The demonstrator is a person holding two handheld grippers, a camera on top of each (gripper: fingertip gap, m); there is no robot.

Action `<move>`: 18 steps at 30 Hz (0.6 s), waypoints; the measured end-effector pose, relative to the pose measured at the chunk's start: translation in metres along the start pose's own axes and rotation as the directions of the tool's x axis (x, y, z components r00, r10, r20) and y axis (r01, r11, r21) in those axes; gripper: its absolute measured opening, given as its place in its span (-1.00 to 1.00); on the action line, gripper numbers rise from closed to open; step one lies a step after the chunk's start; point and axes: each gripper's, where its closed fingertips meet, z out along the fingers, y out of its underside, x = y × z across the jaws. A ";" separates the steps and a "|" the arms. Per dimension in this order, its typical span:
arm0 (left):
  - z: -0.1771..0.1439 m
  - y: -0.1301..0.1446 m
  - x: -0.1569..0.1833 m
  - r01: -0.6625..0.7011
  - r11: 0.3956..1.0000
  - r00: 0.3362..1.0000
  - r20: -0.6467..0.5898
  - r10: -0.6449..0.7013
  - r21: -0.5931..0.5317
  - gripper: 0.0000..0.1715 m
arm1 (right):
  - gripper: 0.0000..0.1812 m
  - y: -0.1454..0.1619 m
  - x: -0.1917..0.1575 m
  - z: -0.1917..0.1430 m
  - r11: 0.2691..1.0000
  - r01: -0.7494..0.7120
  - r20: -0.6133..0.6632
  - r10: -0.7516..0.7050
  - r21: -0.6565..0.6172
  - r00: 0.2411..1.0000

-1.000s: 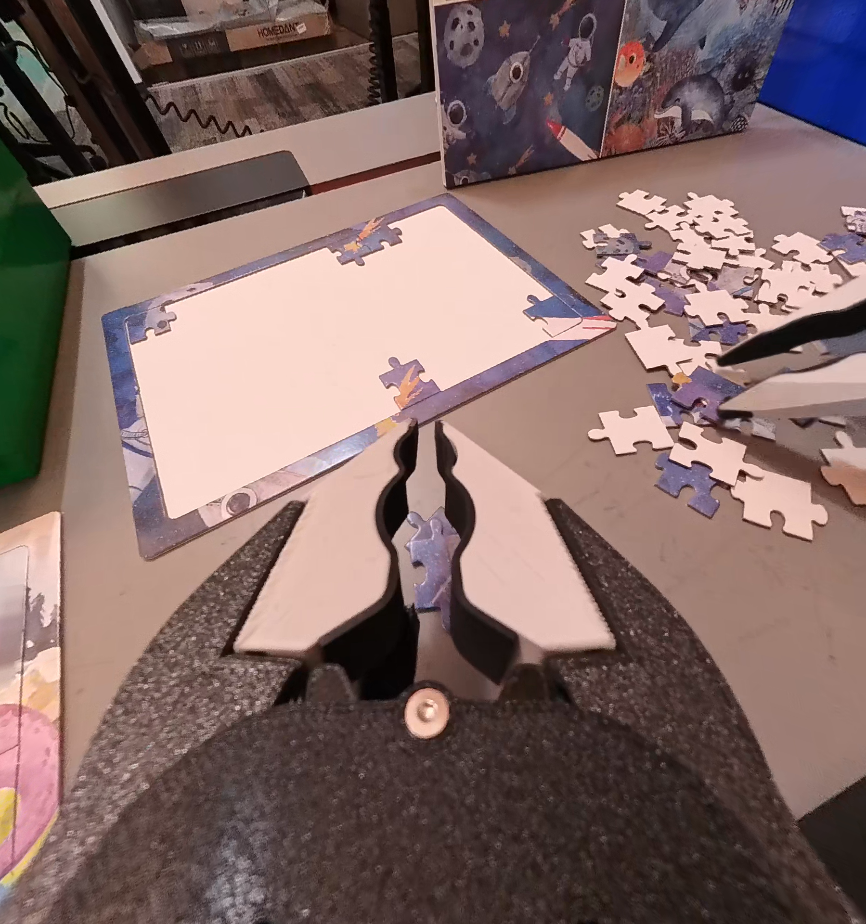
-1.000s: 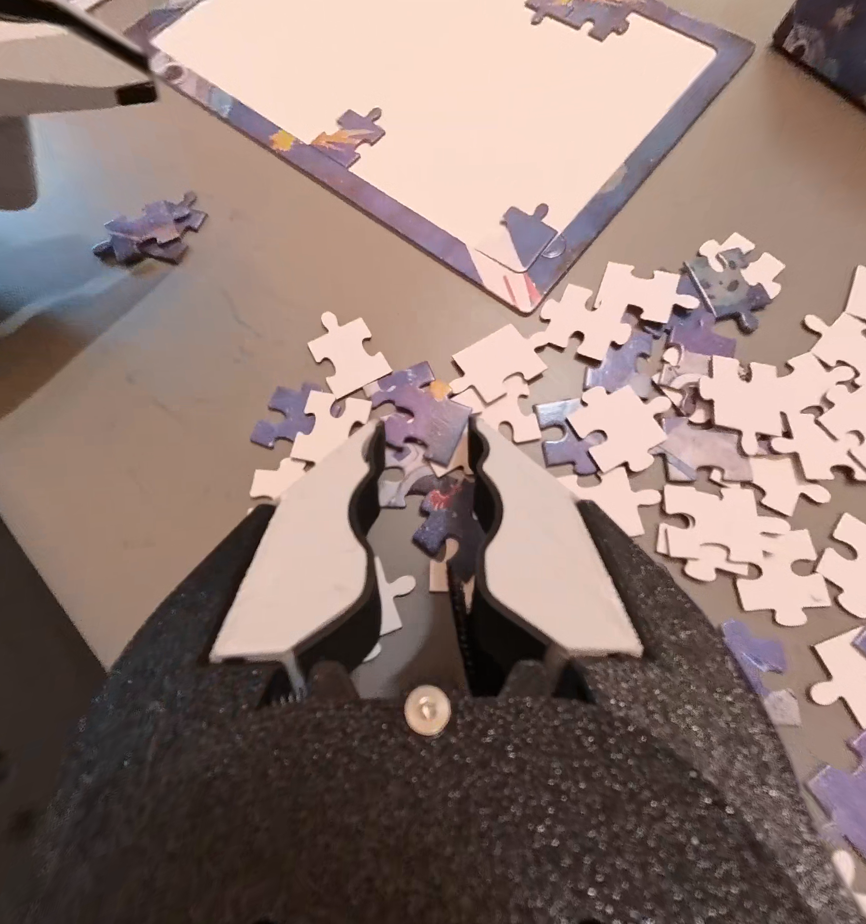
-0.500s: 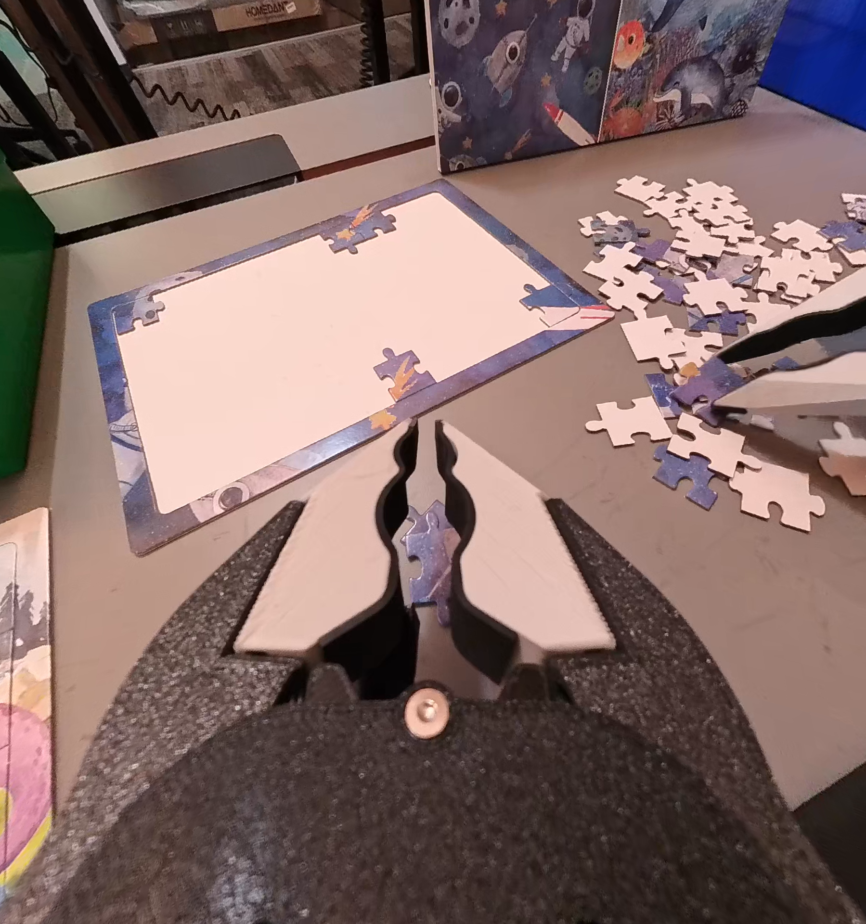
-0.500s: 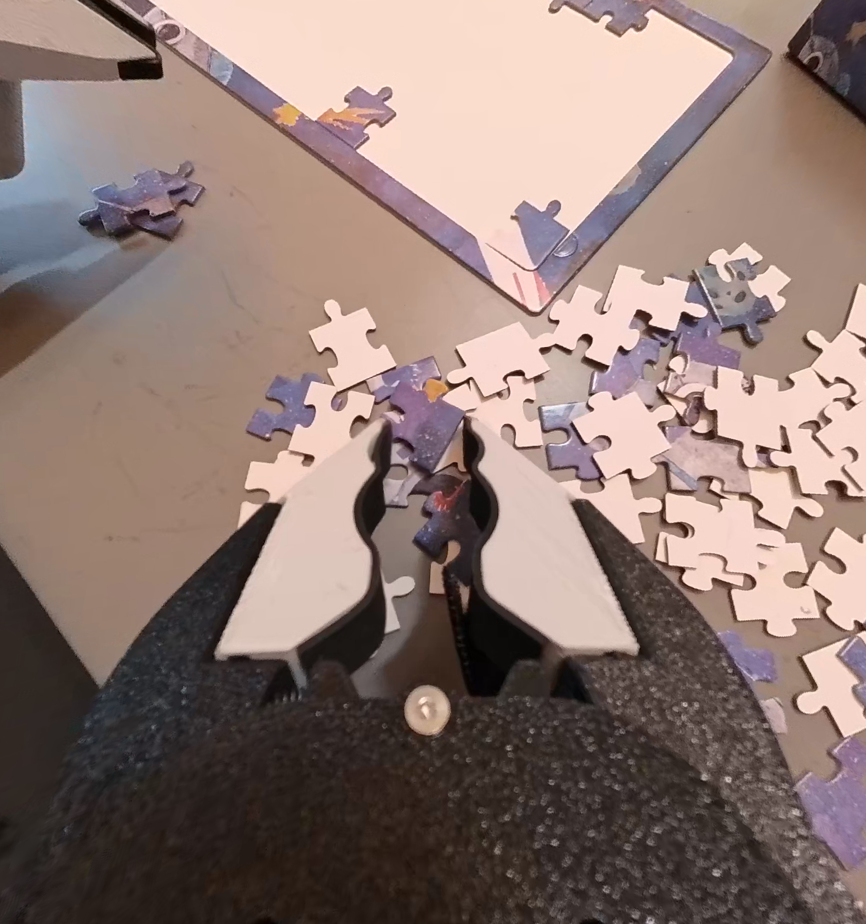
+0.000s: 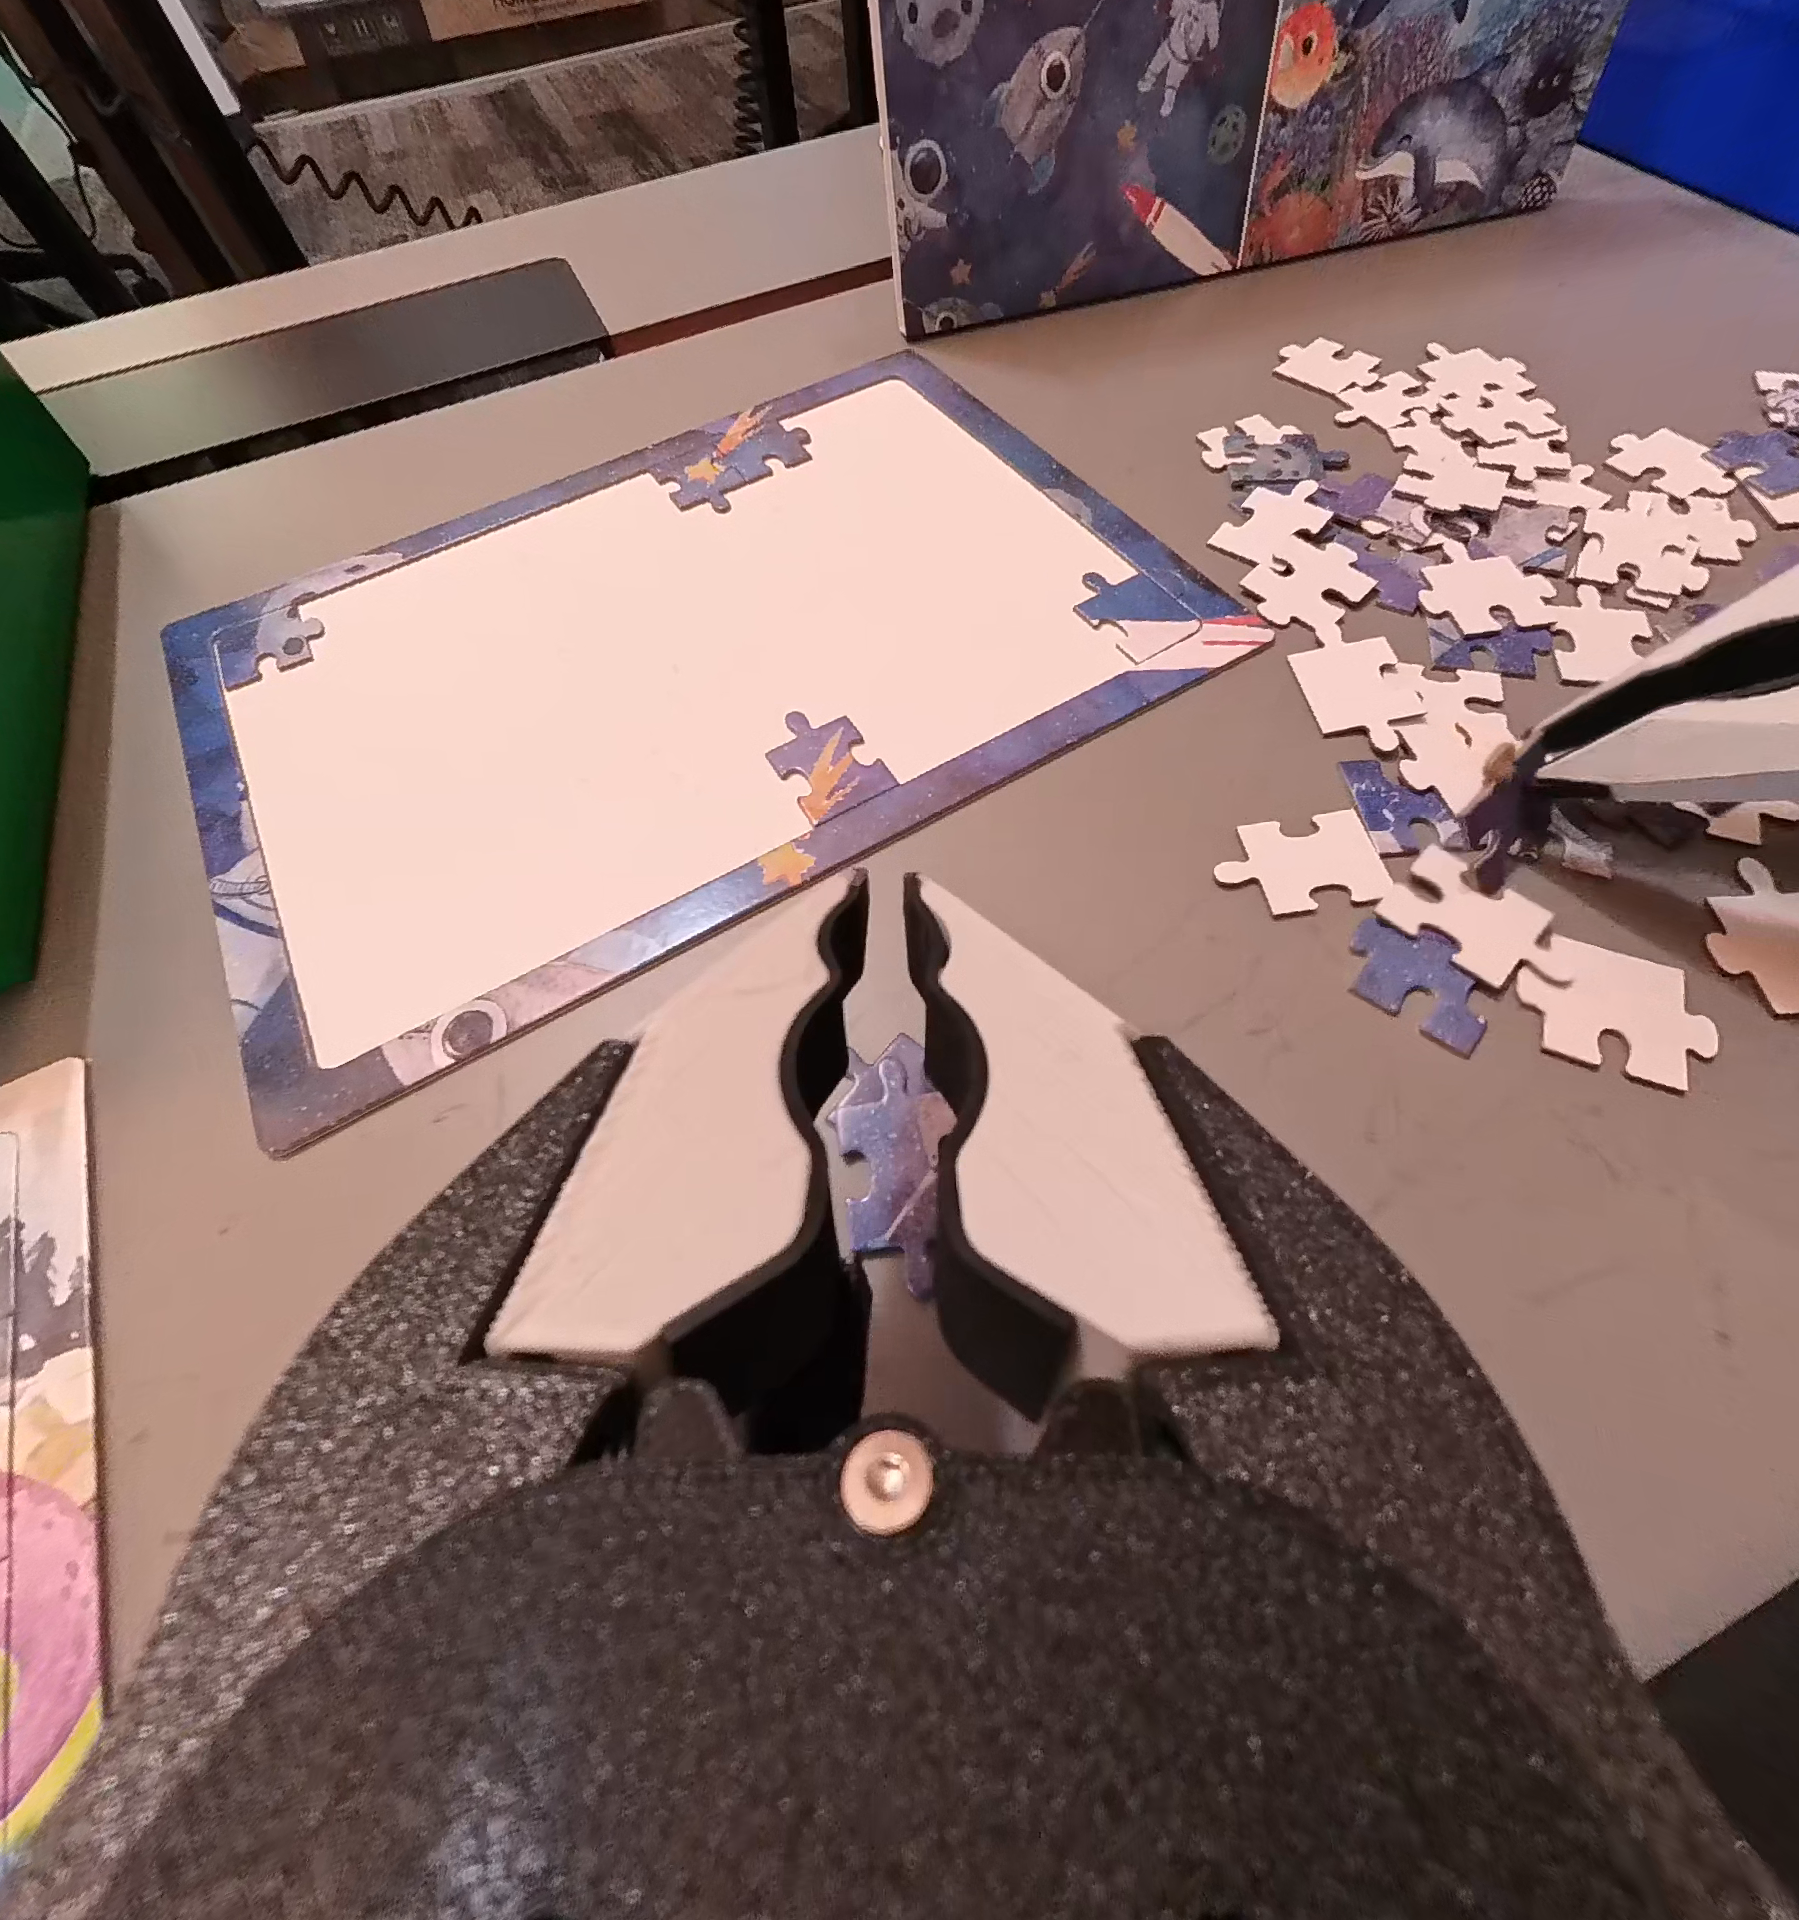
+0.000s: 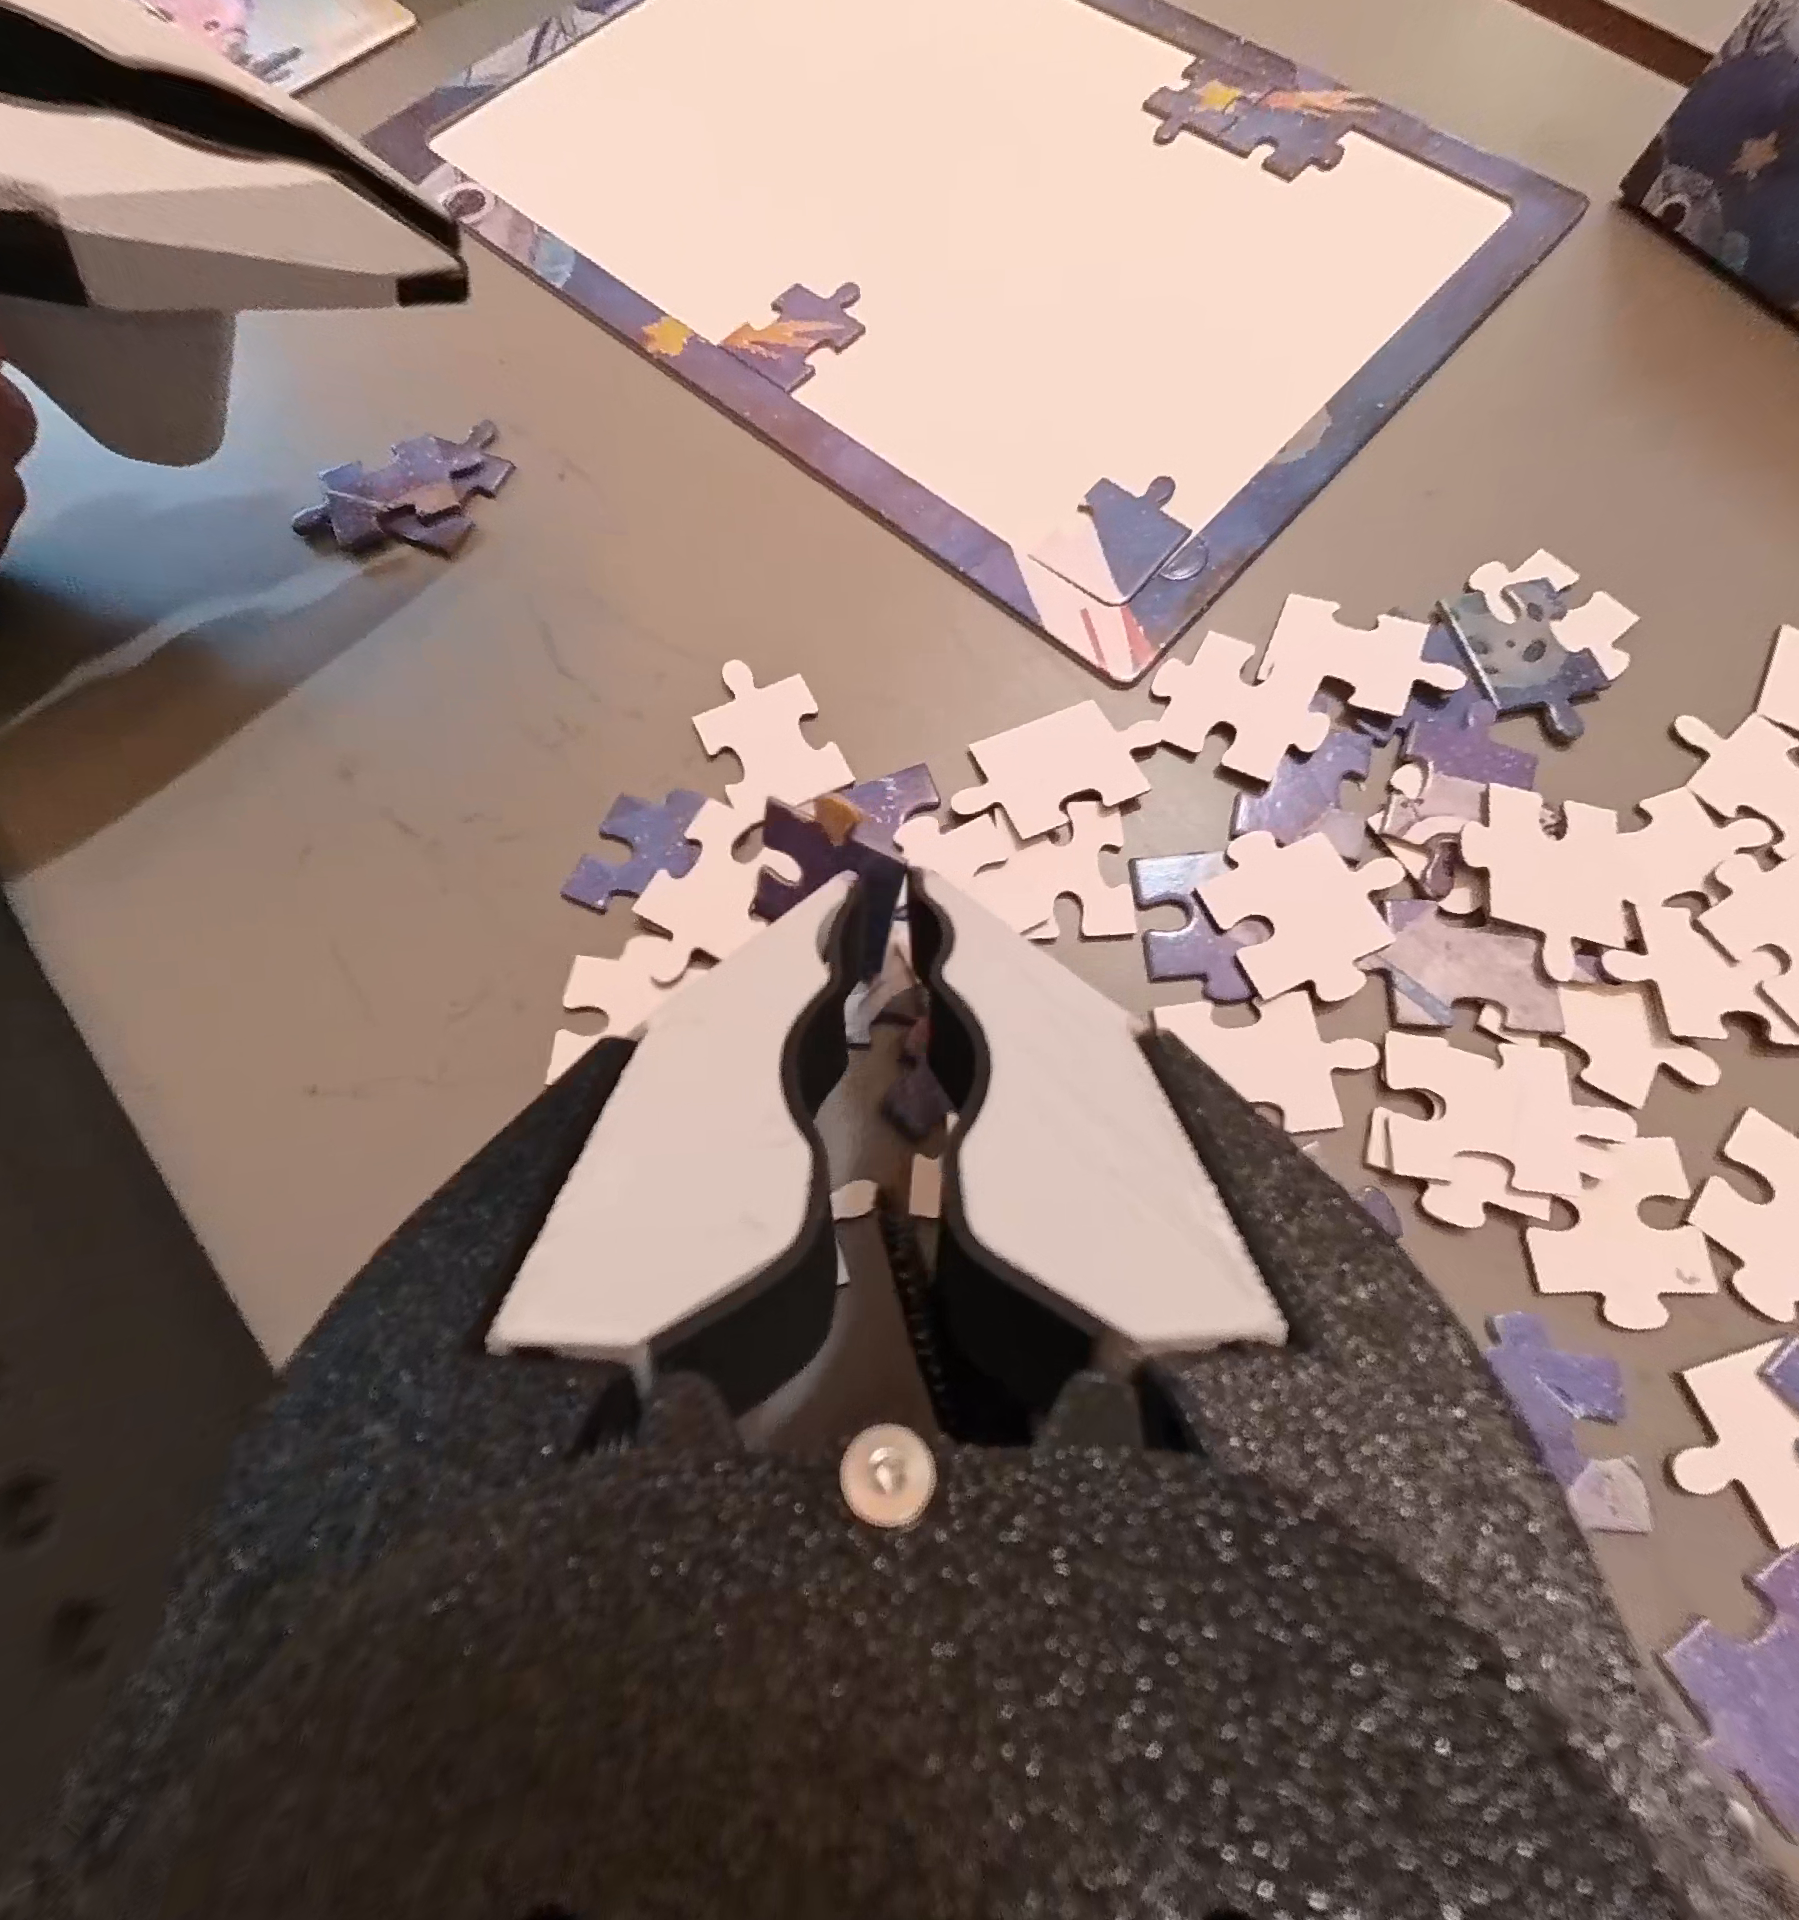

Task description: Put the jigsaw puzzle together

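The puzzle board (image 5: 562, 748), blue-framed with a white inside, lies flat on the grey table and holds a few placed pieces, one at its near edge (image 5: 827, 758). It also shows in the right wrist view (image 6: 978, 260). Loose pieces (image 5: 1477, 582), most of them white side up, lie in a pile to its right (image 6: 1497, 935). My right gripper (image 6: 882, 883) is shut on a dark blue piece with an orange spot (image 6: 812, 831), tilted up off the pile's left edge. My left gripper (image 5: 882, 883) is shut and empty, above a small cluster of blue pieces (image 6: 407, 499) near the board's front edge.
A picture-covered puzzle box (image 5: 1186, 135) stands behind the board. A green box (image 5: 1, 644) is at the left, and another puzzle board (image 5: 12, 1351) lies at the near left. A blue bin (image 5: 1757, 104) is at the far right. The table's edge (image 5: 1705, 1590) runs near right.
My right gripper has closed on the dark blue piece and tipped it up off the pile. My left gripper has stayed shut and barely shifted.
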 end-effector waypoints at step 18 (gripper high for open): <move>-0.007 -0.013 0.029 -0.096 0.992 0.989 -0.104 0.105 0.088 -0.92 | -1.00 -0.018 0.001 -0.022 0.944 -0.306 0.236 0.271 0.126 0.933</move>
